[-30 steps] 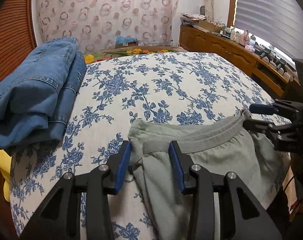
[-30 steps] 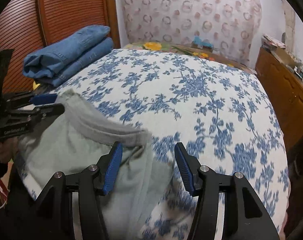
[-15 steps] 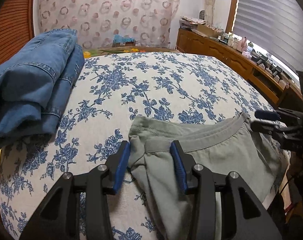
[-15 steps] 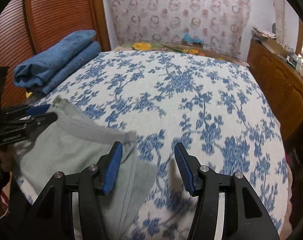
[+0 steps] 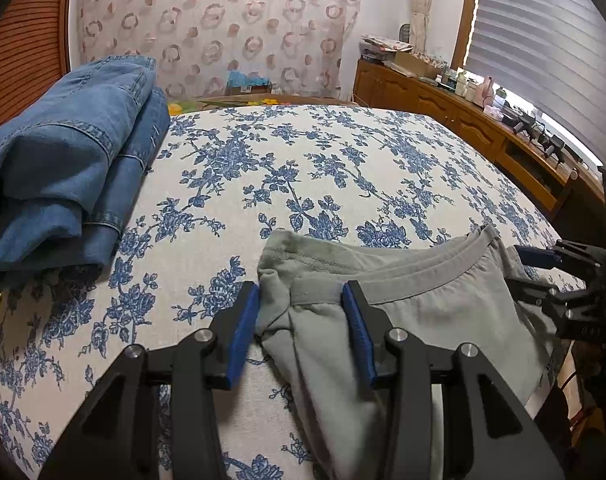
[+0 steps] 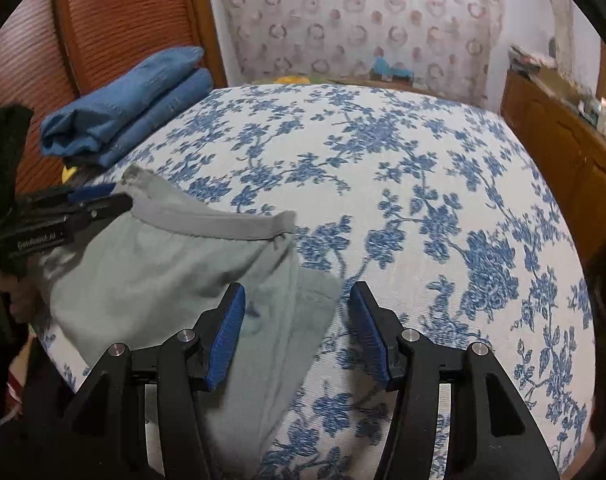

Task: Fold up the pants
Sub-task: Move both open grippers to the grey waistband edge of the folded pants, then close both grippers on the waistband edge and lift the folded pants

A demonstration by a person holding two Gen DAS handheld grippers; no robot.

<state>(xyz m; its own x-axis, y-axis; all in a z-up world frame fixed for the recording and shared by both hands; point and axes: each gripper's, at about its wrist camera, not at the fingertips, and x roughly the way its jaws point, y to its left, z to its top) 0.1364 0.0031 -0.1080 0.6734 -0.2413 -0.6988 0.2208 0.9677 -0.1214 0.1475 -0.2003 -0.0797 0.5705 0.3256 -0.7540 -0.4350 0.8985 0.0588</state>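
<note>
Grey-green pants lie near the front edge of the bed, waistband towards the far side and legs draped over the edge. My left gripper straddles the waistband's left corner. Bunched cloth sits between its blue pads, which stand apart without squeezing it. In the right wrist view this left gripper is at the pants' far corner. My right gripper is open over the pants' right side edge; cloth reaches partway into the gap and the right pad is over bare bedspread. The left wrist view shows that right gripper at the waistband's other end.
A floral blue-and-white bedspread covers the bed. Folded blue jeans are stacked at its far left, also seen from the right wrist as jeans. A wooden cabinet with clutter runs along the right wall. A hand holds the left gripper.
The right gripper has shifted a little, so the pants' side edge now lies further in between its fingers. The pants stay on the bed and the left gripper has barely moved.
</note>
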